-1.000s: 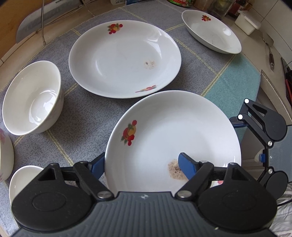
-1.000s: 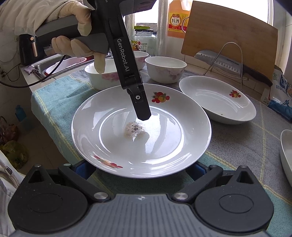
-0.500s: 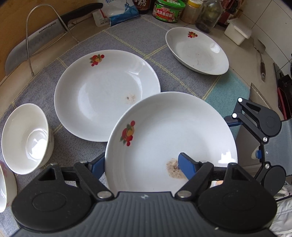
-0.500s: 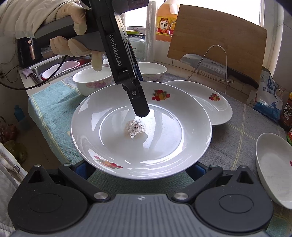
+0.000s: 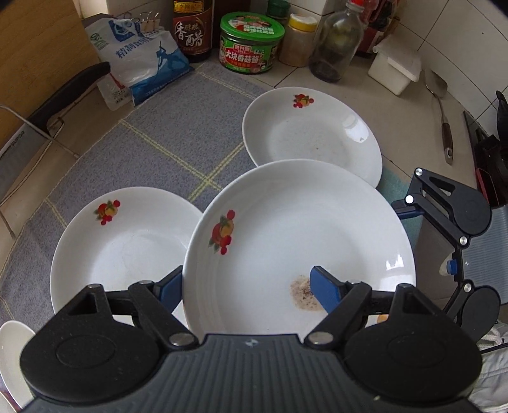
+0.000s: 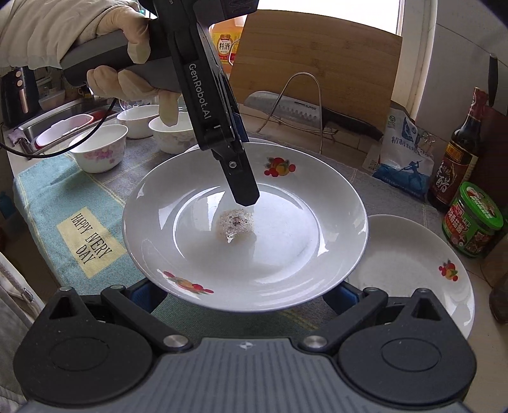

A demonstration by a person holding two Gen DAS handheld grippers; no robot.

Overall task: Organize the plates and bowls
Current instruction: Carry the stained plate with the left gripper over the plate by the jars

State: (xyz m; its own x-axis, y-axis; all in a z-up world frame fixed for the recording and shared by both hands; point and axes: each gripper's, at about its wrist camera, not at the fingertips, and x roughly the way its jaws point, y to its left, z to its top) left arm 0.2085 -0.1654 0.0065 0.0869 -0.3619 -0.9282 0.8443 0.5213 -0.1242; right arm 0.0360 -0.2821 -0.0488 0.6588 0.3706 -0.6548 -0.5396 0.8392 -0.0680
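A white plate [image 5: 301,228] with a fruit print and a food stain hangs above the cloth. My left gripper [image 5: 244,282] is shut on its rim, one blue pad [image 5: 324,286] inside the dish and the other under the edge. In the right wrist view a gloved hand holds that gripper, its finger [image 6: 241,184] reaching into the plate [image 6: 247,241]. My right gripper [image 6: 244,294] stands wide beneath the near rim, tips hidden. A second plate [image 5: 127,241] lies at left, a third [image 5: 311,133] just beyond. Three bowls [image 6: 98,149] stand at the far left.
A cleaver [image 6: 285,108] rests in a wire rack before a wooden board [image 6: 317,63]. A salt bag [image 5: 143,60], dark bottle [image 5: 192,28], green jar [image 5: 250,44] and glass bottle [image 5: 333,44] line the back. A spatula [image 5: 441,111] lies at right; a sink [image 6: 57,124] is far left.
Both grippers carried the plate sideways along the counter, away from the bowls. The third plate and the jars have come nearer; the bowls have slid out of the left wrist view.
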